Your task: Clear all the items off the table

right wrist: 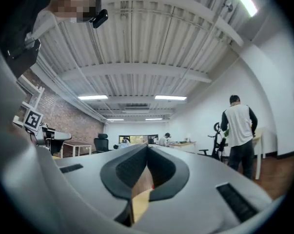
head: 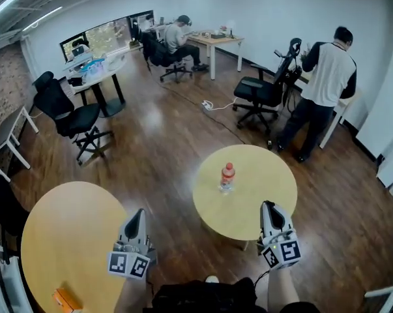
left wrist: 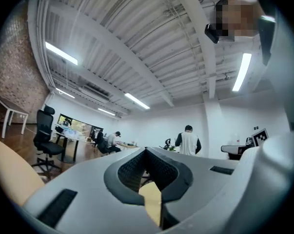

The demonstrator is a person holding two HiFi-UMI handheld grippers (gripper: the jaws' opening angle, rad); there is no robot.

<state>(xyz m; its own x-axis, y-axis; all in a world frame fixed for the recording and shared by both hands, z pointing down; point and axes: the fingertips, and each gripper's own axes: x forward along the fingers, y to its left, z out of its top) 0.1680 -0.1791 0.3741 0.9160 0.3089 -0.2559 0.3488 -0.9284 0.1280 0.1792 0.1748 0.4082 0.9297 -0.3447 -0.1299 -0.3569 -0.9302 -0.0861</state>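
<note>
- Fingers (left wrist: 132, 169) of the left gripper (head: 138, 212) are pressed together, holding nothing
- Likewise closed and empty are the fingers (right wrist: 164, 172) of the right gripper (head: 269, 206), whose tip shows at the near edge of the round table (head: 274, 175)
- One bottle (head: 227, 177) with a red cap stands upright near that table's middle
- At the left, a small orange item (head: 64, 300) lies at the near edge of the second table (head: 66, 233)

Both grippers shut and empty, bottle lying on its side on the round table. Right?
No: the bottle stands upright on the round table, as the head view shows. Both the left gripper and the right gripper are shut and empty.
</note>
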